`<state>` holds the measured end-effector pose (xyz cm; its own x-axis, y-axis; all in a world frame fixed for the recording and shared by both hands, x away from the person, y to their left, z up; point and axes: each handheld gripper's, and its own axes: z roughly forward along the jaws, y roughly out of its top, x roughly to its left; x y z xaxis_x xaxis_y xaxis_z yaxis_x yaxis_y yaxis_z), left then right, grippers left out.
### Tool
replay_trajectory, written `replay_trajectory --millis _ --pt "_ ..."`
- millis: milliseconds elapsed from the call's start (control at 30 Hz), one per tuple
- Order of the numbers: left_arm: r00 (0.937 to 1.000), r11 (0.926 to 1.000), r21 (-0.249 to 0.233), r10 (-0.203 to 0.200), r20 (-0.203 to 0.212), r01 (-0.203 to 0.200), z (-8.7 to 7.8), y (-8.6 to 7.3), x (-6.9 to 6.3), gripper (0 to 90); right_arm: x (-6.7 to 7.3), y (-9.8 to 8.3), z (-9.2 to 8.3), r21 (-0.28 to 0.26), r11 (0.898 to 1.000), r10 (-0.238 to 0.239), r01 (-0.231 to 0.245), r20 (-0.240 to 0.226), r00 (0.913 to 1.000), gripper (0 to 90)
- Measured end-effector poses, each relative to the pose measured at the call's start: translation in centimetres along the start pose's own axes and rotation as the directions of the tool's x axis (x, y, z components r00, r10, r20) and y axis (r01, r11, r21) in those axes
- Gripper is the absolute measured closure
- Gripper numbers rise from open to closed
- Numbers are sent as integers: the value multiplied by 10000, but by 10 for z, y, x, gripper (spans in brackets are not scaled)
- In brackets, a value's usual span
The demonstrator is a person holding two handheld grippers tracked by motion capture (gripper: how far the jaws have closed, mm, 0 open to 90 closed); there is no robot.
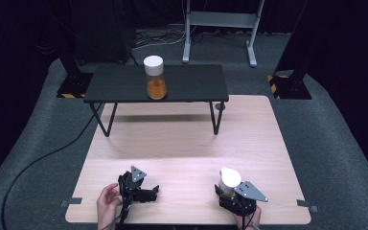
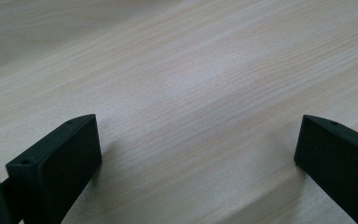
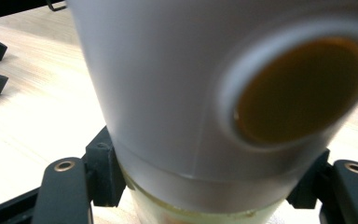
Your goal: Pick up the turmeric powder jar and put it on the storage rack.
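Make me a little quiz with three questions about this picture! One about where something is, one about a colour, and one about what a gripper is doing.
1. Where does the jar with orange stuff stand?
A. on the black shelf
B. on the floor
C. in the left gripper

2. What colour is that jar's lid?
A. red
B. white
C. green

3. What is the right gripper doing?
A. hanging open with nothing in it
B. lying upside down
C. clamped on a white-capped bottle

Answers:
1. A, the jar stands upright on the black shelf at the far end of the wooden table.
2. B, its lid is plain white in the high view.
3. C, the right gripper view has both jaws pressing the bottle just under its white cap.
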<state>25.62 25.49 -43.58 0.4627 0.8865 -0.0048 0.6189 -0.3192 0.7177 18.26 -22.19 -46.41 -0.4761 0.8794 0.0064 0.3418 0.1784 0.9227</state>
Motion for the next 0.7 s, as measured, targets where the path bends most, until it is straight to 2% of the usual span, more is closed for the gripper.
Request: replay_trajectory --millis 100,367,700 --pt "10000 10000 -6 -1 8 1 0 0 0 0 0 1 -1 24 10000 6 -6 -1 10000 292" --pt "9987 9994 -14 358 357 -357 -2 -2 8 0 -2 3 0 25 10000 -57 57 -69 10000 292" --pt "9986 9992 -17 388 358 -387 -2 -2 8 0 -3 8 -2 -174 9997 -147 147 -50 9999 293"
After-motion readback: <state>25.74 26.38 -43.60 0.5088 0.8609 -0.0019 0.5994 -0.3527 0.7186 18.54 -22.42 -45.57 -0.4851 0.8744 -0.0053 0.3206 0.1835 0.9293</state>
